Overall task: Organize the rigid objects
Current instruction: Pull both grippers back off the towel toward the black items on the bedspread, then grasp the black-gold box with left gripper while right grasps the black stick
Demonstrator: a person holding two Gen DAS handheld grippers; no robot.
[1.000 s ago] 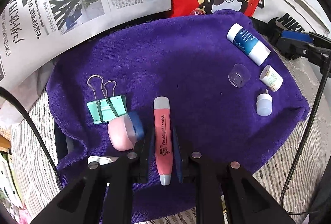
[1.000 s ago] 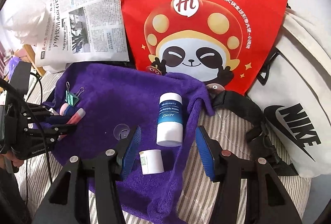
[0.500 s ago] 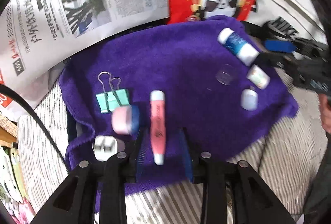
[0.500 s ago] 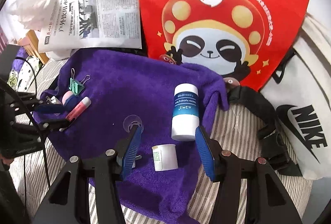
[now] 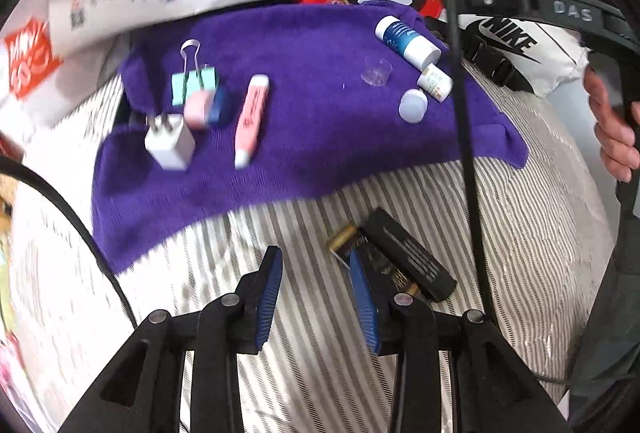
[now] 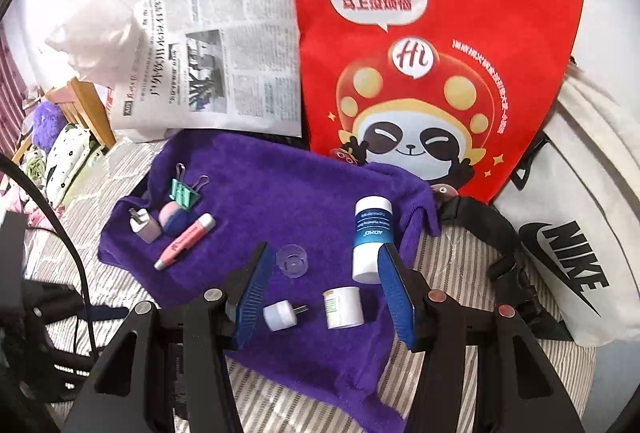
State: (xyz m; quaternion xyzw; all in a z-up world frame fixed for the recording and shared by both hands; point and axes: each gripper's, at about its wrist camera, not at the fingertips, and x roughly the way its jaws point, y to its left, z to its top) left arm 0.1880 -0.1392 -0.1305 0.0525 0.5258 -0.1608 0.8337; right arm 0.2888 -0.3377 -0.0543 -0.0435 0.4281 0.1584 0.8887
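A pink flashlight pen (image 5: 252, 113) lies free on the purple towel (image 5: 320, 137), beside a pink-and-blue round case (image 5: 204, 107), a green binder clip (image 5: 194, 83) and a white charger (image 5: 170, 143). My left gripper (image 5: 316, 261) hovers over striped bedding in front of the towel, its jaws opening with nothing between them. A black tube (image 5: 408, 261) with gold ends lies by its right finger. My right gripper (image 6: 324, 257) stands open above the towel's right end. Around it lie a clear cap (image 6: 292, 261), a small round plug (image 6: 280, 315), a small white jar (image 6: 344, 307) and a blue-white bottle (image 6: 372, 237).
A red panda bag (image 6: 420, 73) and a newspaper (image 6: 224, 73) stand behind the towel. A white Nike bag (image 6: 580, 253) with a black strap (image 6: 480, 221) lies at the right. A black cable (image 5: 464, 113) crosses the left wrist view, and a person's hand (image 5: 612, 129) shows at its right edge.
My left gripper let go of the pink pen and drew back off the towel over the striped bedding. The right gripper rose a little, still open.
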